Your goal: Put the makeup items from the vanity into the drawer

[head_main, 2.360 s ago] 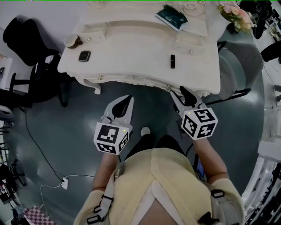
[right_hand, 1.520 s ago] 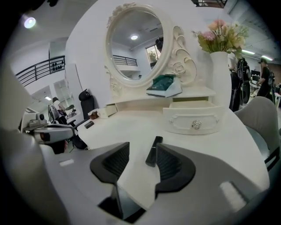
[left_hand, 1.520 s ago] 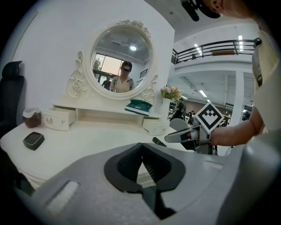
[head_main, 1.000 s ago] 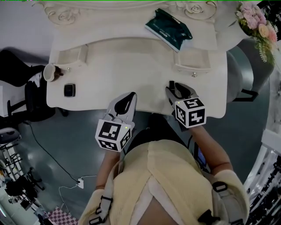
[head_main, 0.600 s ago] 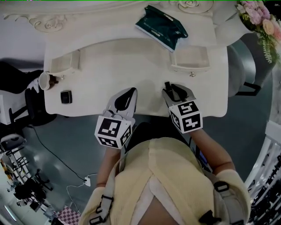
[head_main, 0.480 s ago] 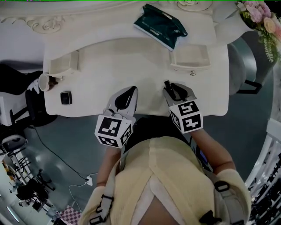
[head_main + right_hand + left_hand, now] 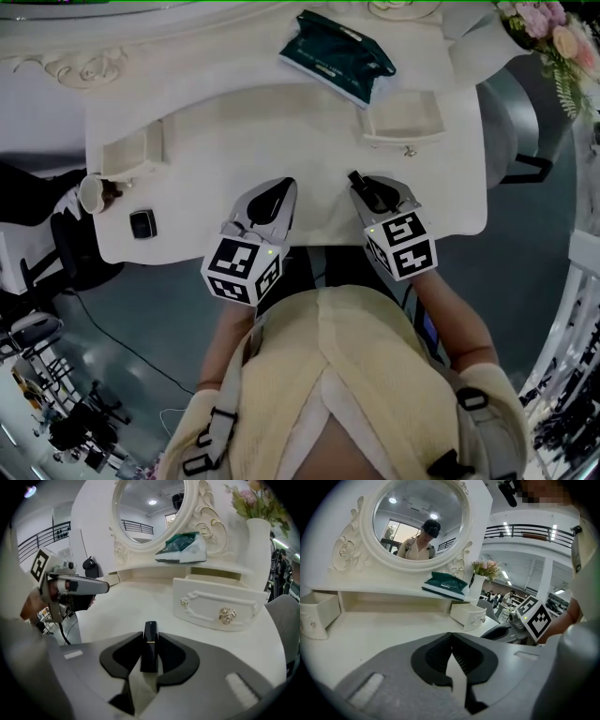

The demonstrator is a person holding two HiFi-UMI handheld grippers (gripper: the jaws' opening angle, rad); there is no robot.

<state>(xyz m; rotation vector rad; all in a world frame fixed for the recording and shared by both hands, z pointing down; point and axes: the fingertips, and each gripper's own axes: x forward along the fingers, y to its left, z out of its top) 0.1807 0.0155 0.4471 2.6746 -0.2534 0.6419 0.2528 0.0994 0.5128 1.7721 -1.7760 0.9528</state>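
Head view looks down on a white vanity table (image 7: 281, 131) above a dark, glossy floor (image 7: 131, 309). The right claw (image 7: 150, 641), its jaws just closing, pinches a black lipstick (image 7: 150, 629) at the table's front, near a small drawer (image 7: 220, 604). The left claw (image 7: 451, 638) is pressed together, empty.

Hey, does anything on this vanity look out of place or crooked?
The green packet lies crooked on the upper shelf, with one corner hanging past the shelf's front edge. Nothing looks spilled or broken.
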